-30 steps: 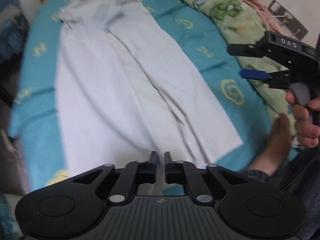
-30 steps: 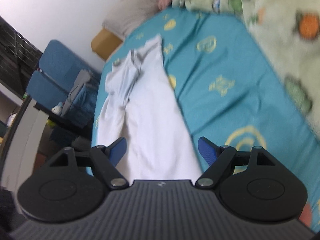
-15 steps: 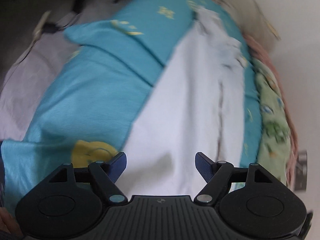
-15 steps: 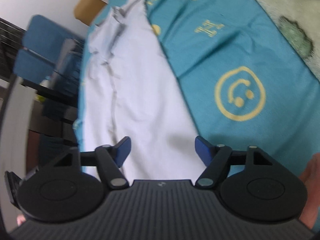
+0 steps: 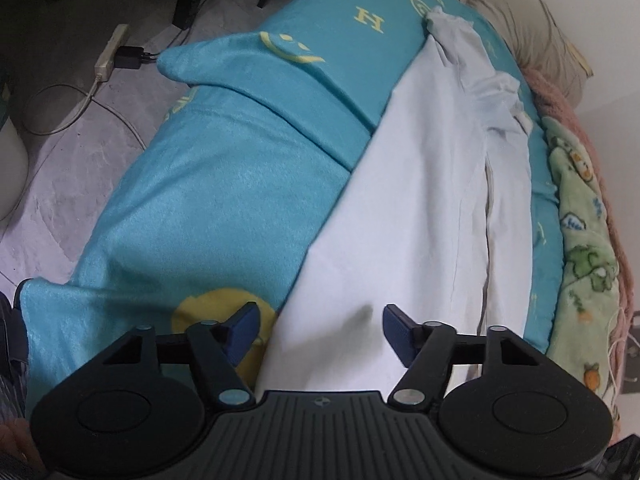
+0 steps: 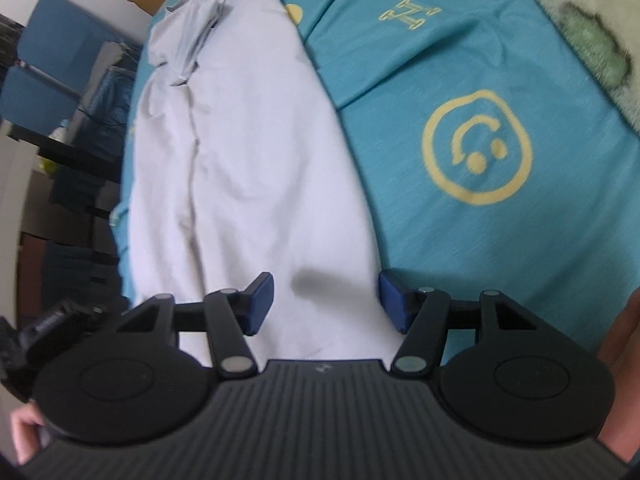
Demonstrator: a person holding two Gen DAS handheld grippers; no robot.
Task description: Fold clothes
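1. Since a second ago, the left gripper (image 5: 319, 330) has gone from pressed together to spread wide, and its view has swung from the middle of the white garment (image 5: 424, 208) to that garment's left edge; the right gripper (image 6: 326, 302), already spread then, now sits closer over the near hem.
2. Both grippers are spread apart with nothing between the blue pads (image 5: 242, 330) (each hangs just over the cloth, and contact cannot be judged).
3. In the left wrist view, the garment runs from the near gap between the fingers away to the far right, with its bunched end at the far end of the teal blanket (image 5: 224, 200).
4. The garment's left edge passes just inside the left finger, which sits over a yellow smiley print (image 5: 208, 312).
5. In the right wrist view, the white garment (image 6: 244, 152) fills the gap between the fingers, its right edge meeting the right blue pad (image 6: 394, 300).
6. A green patterned blanket (image 5: 580, 240) lies right of the teal one.
7. A power strip (image 5: 110, 54) lies on the floor at far left.
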